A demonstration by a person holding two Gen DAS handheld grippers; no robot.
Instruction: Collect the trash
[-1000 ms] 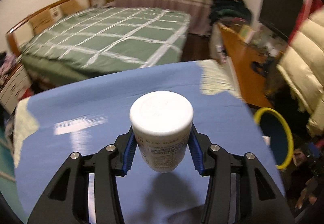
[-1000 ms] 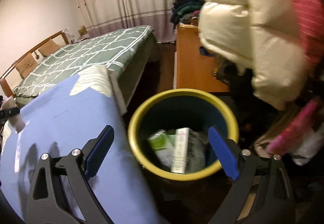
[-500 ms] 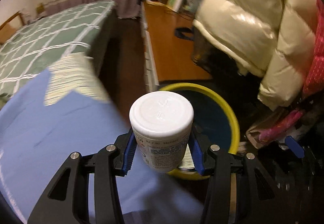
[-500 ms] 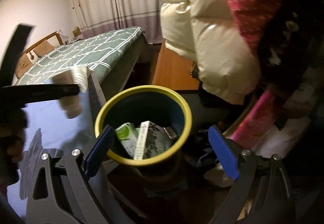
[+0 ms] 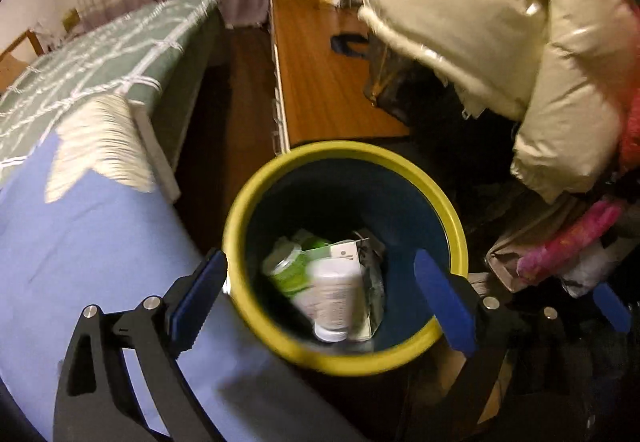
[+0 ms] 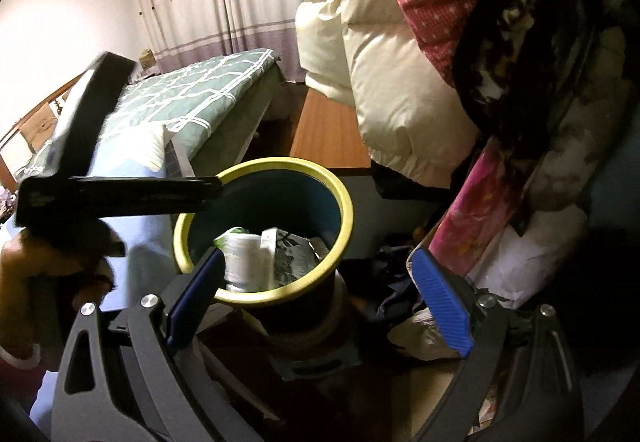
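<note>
Now my left gripper (image 5: 320, 290) has just been opening; its jaws stand wide and empty over the yellow-rimmed bin (image 5: 448, 210) at lower centre. The white canister (image 5: 334, 298) sits below them inside the bin, long axis pointing up toward me, among green packaging (image 5: 294, 274). My right gripper (image 6: 320, 290), wide and empty too, frames the same bin from beside it.
</note>
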